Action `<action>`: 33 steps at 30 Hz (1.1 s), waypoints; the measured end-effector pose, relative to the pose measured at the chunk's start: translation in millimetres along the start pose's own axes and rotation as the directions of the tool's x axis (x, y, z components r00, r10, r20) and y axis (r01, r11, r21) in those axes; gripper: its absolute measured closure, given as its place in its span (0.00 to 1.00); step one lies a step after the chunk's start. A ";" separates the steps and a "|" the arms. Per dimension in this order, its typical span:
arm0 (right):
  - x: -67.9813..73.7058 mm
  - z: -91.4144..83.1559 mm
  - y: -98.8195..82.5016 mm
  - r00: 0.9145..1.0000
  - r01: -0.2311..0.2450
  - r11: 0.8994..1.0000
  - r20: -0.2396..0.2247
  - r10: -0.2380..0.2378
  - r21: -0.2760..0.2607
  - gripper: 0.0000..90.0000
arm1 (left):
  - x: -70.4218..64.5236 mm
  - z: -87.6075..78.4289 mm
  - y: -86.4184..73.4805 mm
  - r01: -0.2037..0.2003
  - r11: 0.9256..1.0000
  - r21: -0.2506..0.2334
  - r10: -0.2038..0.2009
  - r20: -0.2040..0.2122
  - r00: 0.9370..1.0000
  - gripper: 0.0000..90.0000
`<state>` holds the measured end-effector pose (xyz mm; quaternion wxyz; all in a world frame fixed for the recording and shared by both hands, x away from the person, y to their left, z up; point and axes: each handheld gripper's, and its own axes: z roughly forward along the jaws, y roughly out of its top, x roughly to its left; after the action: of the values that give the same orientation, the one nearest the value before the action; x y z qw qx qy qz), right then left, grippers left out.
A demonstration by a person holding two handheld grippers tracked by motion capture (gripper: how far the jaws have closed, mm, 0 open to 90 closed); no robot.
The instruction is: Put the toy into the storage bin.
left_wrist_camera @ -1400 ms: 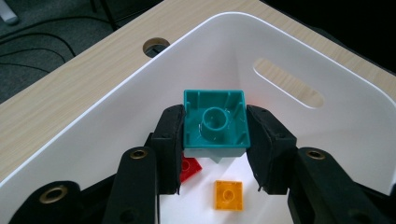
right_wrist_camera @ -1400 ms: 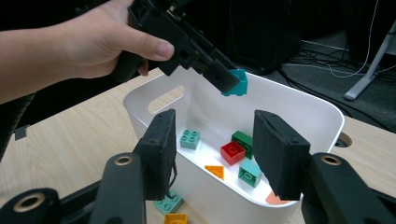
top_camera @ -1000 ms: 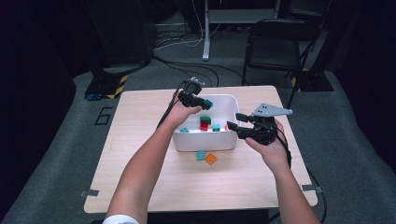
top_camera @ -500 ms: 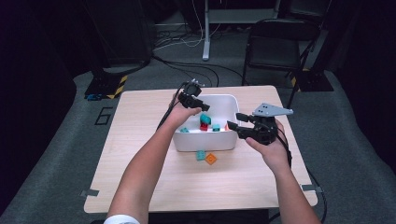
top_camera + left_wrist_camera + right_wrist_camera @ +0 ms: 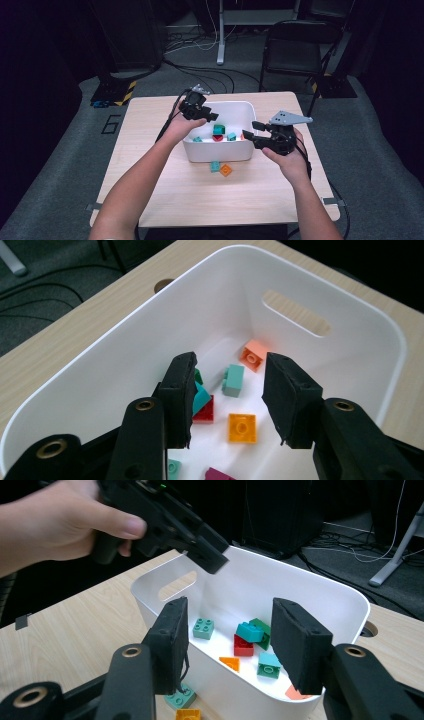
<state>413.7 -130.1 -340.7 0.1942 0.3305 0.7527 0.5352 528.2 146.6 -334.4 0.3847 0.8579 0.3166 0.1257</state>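
A white bin [image 5: 239, 151] stands mid-table and holds several bricks, among them a teal one [image 5: 218, 129] on a red one [image 5: 205, 411], an orange one [image 5: 242, 427] and a salmon one [image 5: 252, 355]. My left gripper [image 5: 207, 116] hovers over the bin's left end, open. Its jaws have just opened and then closed a little, and nothing is between them [image 5: 230, 372]. My right gripper [image 5: 249, 129] is held at the bin's right wall, open and empty [image 5: 230, 630], pointing across the bin toward the left gripper [image 5: 205, 550].
A teal brick [image 5: 215, 166] and an orange brick [image 5: 226, 170] lie on the wooden table [image 5: 150, 150] just in front of the bin. A black chair [image 5: 292, 47] and floor cables are beyond the far edge.
The left gripper has let a teal brick drop into the bin and drawn back to the left and slightly up. The right gripper has stayed put.
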 end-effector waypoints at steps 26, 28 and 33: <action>3.5 1.2 0.1 1.000 0.006 1.000 -0.001 -0.006 0.003 0.54 | -57.2 -32.5 -81.7 -0.050 0.998 -0.025 0.052 0.099 0.994 0.66; 3.6 1.6 -0.1 1.000 0.006 1.000 0.000 -0.006 0.005 0.54 | -58.9 -28.9 -88.9 -0.047 0.999 -0.017 0.048 0.102 0.994 0.66; 4.2 2.4 -0.5 1.000 0.004 1.000 -0.001 -0.003 0.008 0.54 | -62.3 -16.6 -105.8 -0.051 0.999 -0.005 0.051 0.110 0.993 0.66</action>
<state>412.2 -125.7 -341.8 0.1935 0.3297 0.7555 0.5321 425.5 169.6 -399.7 0.3989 0.8711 0.2727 0.0884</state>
